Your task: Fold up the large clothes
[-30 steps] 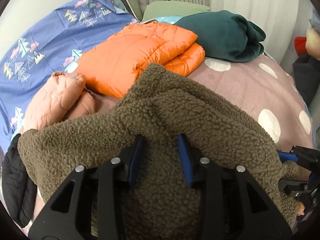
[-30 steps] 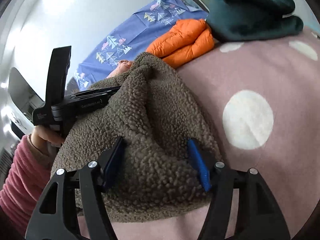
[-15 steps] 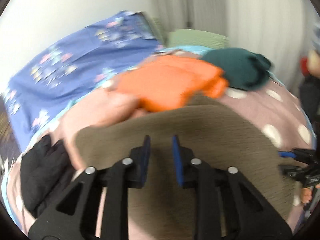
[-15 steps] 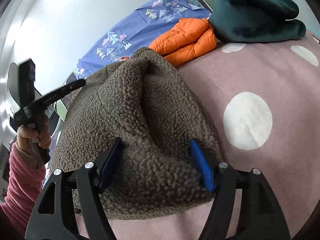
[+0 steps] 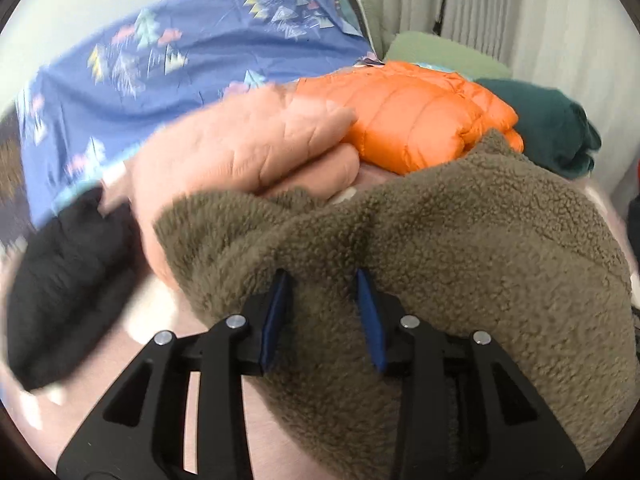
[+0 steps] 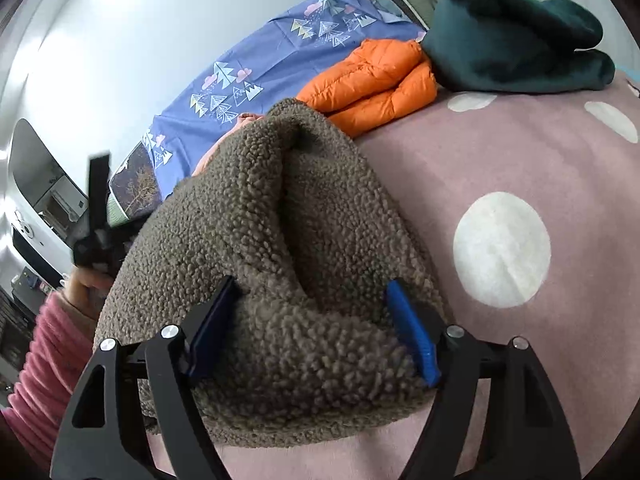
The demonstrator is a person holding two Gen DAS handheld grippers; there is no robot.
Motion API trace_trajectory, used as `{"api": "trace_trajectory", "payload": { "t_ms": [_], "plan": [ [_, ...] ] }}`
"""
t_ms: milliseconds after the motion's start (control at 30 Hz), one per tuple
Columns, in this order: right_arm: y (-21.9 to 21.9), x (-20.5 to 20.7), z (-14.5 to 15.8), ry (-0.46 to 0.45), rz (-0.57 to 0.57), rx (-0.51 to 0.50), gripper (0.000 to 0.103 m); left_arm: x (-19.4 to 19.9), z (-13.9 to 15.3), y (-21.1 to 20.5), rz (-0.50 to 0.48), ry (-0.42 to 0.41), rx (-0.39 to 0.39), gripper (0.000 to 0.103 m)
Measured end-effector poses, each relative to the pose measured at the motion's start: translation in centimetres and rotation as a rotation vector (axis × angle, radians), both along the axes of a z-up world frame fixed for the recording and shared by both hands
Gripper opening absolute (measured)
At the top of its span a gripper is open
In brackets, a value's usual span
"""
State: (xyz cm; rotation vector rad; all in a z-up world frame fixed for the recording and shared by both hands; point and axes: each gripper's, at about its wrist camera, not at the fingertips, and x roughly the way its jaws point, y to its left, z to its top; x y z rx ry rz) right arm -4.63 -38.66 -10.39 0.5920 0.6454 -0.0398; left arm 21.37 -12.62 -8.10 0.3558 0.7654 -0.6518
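A brown fleece jacket (image 5: 480,248) lies bunched on the pink dotted bed cover (image 6: 520,152). My left gripper (image 5: 324,280) is shut on a fold at the jacket's left edge, blue pads pressed into the pile. My right gripper (image 6: 312,292) stands wide around a thick bunch of the same jacket (image 6: 280,240) at its right end; its pads touch the fleece on both sides. The left gripper also shows in the right wrist view (image 6: 96,236), blurred, at the jacket's far side.
A folded orange puffer jacket (image 5: 412,120), a dark green garment (image 6: 516,36) and a peach quilted jacket (image 5: 248,148) lie behind the fleece. A black garment (image 5: 64,280) lies at the left. A blue patterned sheet (image 5: 160,60) covers the back.
My left gripper swung left and lower with the fleece edge in it, so the jacket stretched sideways. My right gripper stayed in place, jaws slightly wider.
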Motion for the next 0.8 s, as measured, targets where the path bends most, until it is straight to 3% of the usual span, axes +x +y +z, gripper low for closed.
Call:
{"api": "trace_trajectory", "payload": {
  "t_ms": [100, 167, 233, 300, 400, 500, 667, 733, 800],
  "plan": [
    [-0.2, -0.2, -0.2, -0.006, 0.006, 0.024, 0.076, -1.9, 3.8, -2.4, -0.085, -0.068, 0.018, 0.03],
    [-0.1, -0.1, -0.1, -0.004, 0.008, 0.021, 0.076, -3.4, 5.8, -5.7, -0.227, -0.051, -0.005, 0.03],
    [0.0, -0.1, 0.1, -0.003, 0.006, 0.011, 0.076, -4.4, 6.2, -9.1, -0.353, -0.023, 0.021, 0.034],
    [0.0, -0.1, 0.0, -0.005, 0.007, 0.009, 0.076, -4.9, 5.2, -12.9, -0.436, -0.032, 0.117, 0.034],
    [-0.2, -0.1, -0.3, -0.003, -0.012, 0.004, 0.076, -2.9, -0.3, -17.8, -0.43, 0.038, 0.294, 0.034],
    [-0.8, 0.0, -0.9, -0.005, -0.047, 0.012, 0.076, -2.1, -2.9, -20.5, -0.409, 0.058, 0.345, 0.034],
    [-0.9, 0.1, -0.8, -0.005, -0.018, 0.023, 0.078, -2.0, -2.2, -19.6, -0.398, 0.053, 0.298, 0.034],
    [-0.5, -0.1, -0.5, -0.004, -0.014, 0.005, 0.079, -2.6, -1.2, -18.5, -0.385, 0.007, 0.272, 0.034],
    [-0.5, -0.2, -0.3, -0.005, 0.006, 0.008, 0.08, -4.4, 1.1, -16.9, -0.351, -0.108, 0.259, 0.039]
  ]
}}
